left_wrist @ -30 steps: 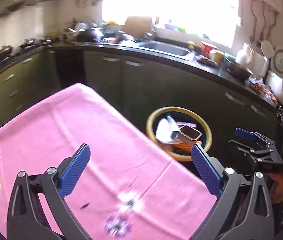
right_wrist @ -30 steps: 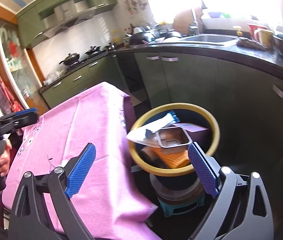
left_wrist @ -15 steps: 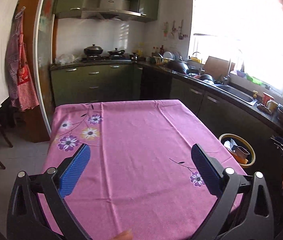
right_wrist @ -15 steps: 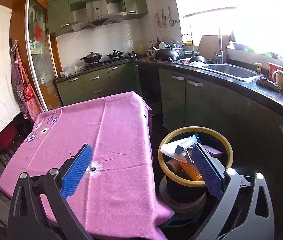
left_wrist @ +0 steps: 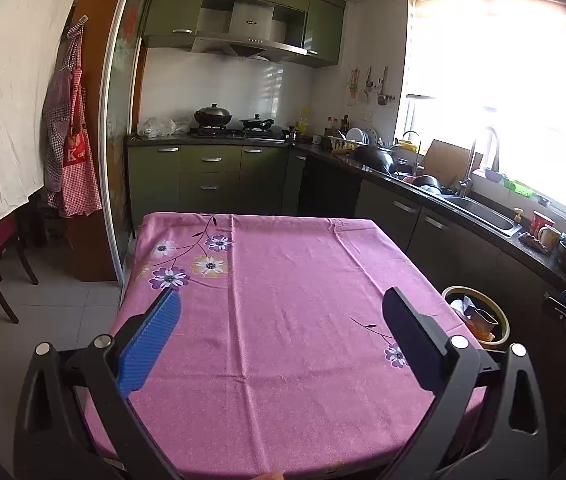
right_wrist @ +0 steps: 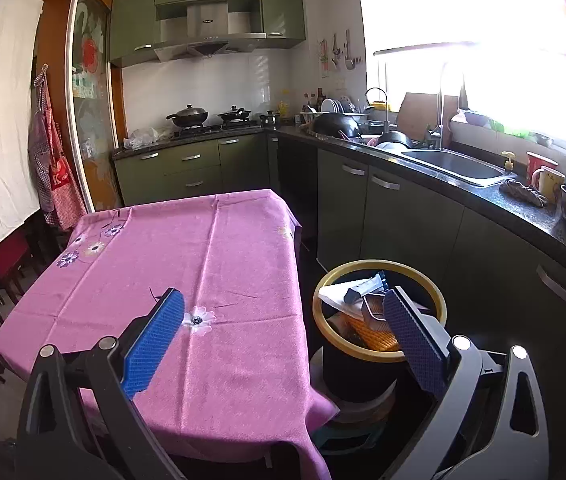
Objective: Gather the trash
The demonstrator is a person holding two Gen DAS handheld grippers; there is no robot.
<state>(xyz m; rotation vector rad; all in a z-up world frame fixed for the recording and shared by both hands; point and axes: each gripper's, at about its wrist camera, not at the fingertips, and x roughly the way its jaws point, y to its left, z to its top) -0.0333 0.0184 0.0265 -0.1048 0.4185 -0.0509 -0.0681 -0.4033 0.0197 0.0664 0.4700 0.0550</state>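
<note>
Left wrist view: the left gripper hangs wide open and empty above the pink flowered tablecloth.

Right wrist view: the right gripper is equally spread, holding nothing. The trash, light crumpled paper and a stiff metal tin, lies in the yellow-rimmed black bin; edges would probably pinch best.

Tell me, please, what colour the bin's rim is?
Yellow rim on the black bin; clearest in right wrist view.

I am looking at a pink flowered tablecloth, green cabinets behind it, two black pans sitting on the stove, a checked apron hanging left, and a steel sink under the window.
</note>
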